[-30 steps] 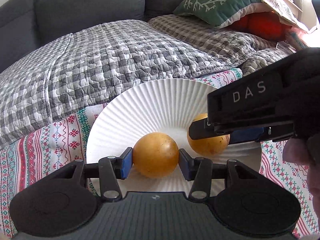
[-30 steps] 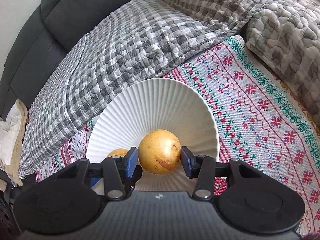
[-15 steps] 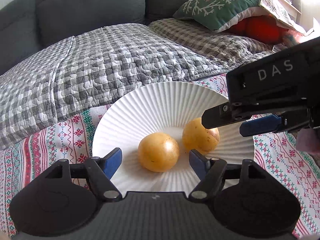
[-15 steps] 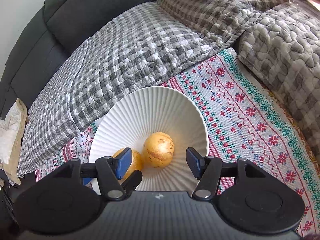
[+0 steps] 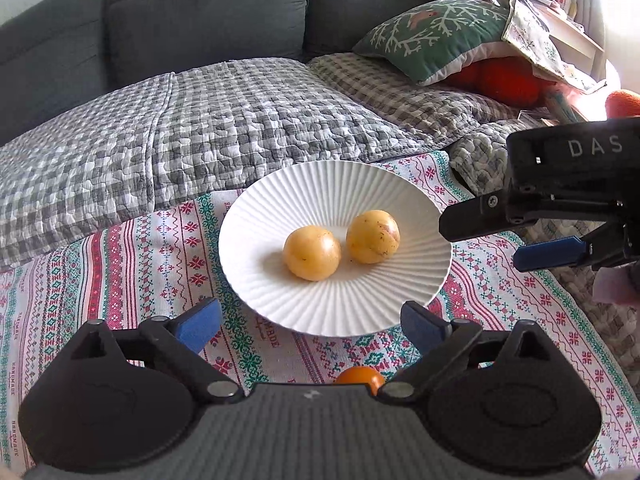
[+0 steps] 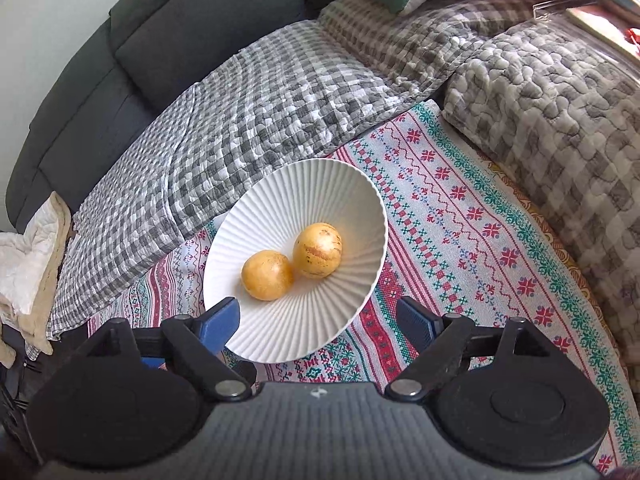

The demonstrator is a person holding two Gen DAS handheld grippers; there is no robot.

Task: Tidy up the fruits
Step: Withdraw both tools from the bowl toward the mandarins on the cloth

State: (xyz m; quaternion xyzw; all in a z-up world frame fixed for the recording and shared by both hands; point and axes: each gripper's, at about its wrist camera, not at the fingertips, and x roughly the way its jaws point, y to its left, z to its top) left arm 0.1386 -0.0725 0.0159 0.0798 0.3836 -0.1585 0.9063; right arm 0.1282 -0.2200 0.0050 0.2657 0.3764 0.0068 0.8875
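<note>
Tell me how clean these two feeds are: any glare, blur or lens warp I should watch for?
Left wrist view: window glare blows out the upper right corner; the white ribbed plate and both yellow fruits are sharp, shadows falling left. Right wrist view: evenly lit and sharp, though fisheye warp bends the patterned cloth and the sofa toward the edges.

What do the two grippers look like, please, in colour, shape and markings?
Both are matte black with a ribbed body, two round discs at the base and silver pivot pins on jointed links. Each finger ends in a blue pad. The left gripper and right gripper look alike from their own cameras. Seen from the side, the right gripper bears white letters "DAS". No cables or sleeves show.
</note>
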